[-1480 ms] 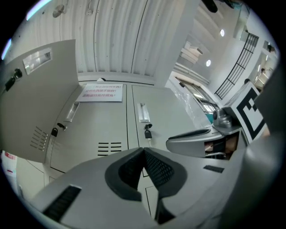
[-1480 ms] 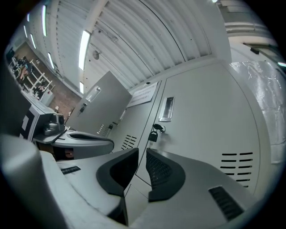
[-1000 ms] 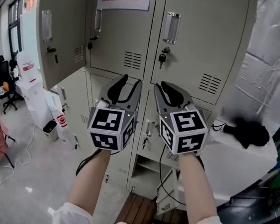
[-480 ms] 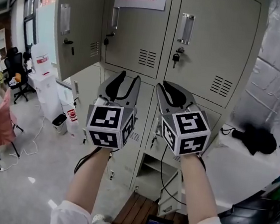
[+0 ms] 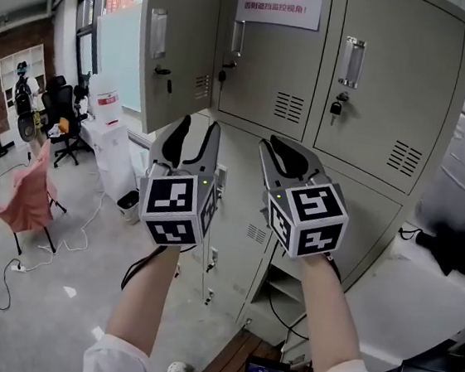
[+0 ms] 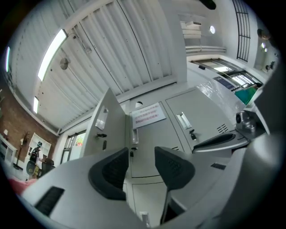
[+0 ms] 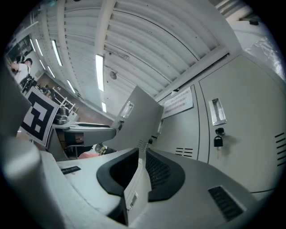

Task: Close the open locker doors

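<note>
- Open locker door [image 5: 177, 45] at upper left of the locker bank [image 5: 376, 97], swung out toward the room, outer face in plain sight.
- Recessed handle [image 5: 158, 32] and key [image 5: 166, 78] near its free edge, vents [image 5: 200, 86] on the hinge side.
- Neighbouring upper doors shut; bottom-right compartment [image 5: 286, 285] seemingly open too, its own door not clear to see.
- Left gripper [image 5: 197, 129] below the open door and apart from it, jaws opening, a fair gap, nothing between.
- Right gripper [image 5: 286, 152] just beside the left, jaws narrowly apart, nothing held; only locker fronts beyond the gap.
- Probably thin painted sheet steel: light, stiff, slick, free-swinging on its hinge, prone to clang or bounce back off the frame.
- Better pushed than pinched: press the outer face near the handle side, far from the hinge, and follow through to the latch; mind the protruding key.
</note>
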The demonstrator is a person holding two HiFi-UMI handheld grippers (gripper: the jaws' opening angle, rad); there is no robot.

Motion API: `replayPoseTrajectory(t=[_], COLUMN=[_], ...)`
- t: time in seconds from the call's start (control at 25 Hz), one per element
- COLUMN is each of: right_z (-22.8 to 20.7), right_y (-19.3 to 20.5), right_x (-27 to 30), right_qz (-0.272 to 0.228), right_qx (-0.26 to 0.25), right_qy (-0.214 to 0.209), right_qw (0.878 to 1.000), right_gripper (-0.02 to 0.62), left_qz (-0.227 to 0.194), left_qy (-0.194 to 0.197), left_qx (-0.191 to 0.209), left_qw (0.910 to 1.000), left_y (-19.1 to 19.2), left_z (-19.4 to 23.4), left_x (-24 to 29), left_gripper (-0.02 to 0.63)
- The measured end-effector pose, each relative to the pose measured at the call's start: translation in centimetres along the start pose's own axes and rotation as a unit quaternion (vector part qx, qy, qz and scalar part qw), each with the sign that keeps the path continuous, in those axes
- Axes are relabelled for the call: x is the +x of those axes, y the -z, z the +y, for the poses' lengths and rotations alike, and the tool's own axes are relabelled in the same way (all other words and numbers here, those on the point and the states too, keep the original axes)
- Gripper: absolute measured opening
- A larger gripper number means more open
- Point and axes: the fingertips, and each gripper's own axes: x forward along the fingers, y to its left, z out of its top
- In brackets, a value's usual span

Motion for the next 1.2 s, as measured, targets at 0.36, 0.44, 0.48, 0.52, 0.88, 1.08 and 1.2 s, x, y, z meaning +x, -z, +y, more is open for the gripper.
replayPoseTrajectory(t=[0.36,0.44,0.48,0.52,0.88,1.08,1.2], right_z=[5.1,6.0,6.4,6.7,8.5,9.7,9.8], right_y=[-0.2,-0.2,-0.3,-0.3,-1.6,-0.7,0.0], right_x=[3.6,4.4,4.9,5.4,10.5,12.7,14.0], right_qz=[-0.013,-0.014,-0.014,-0.013,-0.027,-0.031,-0.031], right_qx=[0.001,0.000,-0.002,-0.005,-0.026,-0.040,-0.038], right_qy=[-0.032,-0.035,-0.036,-0.036,-0.026,-0.014,-0.003], right_qw=[0.999,0.999,0.999,0.999,0.999,0.999,0.999], right_gripper=[0.072,0.072,0.071,0.071,0.066,0.064,0.064], left_qz=[0.017,0.022,0.026,0.030,0.040,0.032,0.020], left_qy=[-0.054,-0.057,-0.057,-0.057,-0.025,0.002,0.016], left_qx=[0.008,0.009,0.008,0.007,0.008,0.017,0.017], left_qw=[0.9984,0.9981,0.9980,0.9979,0.9989,0.9993,0.9995], left_y=[0.8,0.9,1.0,1.1,1.9,2.8,3.1], left_z=[7.9,9.5,10.2,10.8,14.2,15.5,16.4], left_x=[-1.3,-1.0,-0.8,-0.5,2.1,3.1,3.7], left_gripper=[0.176,0.176,0.176,0.176,0.176,0.176,0.187])
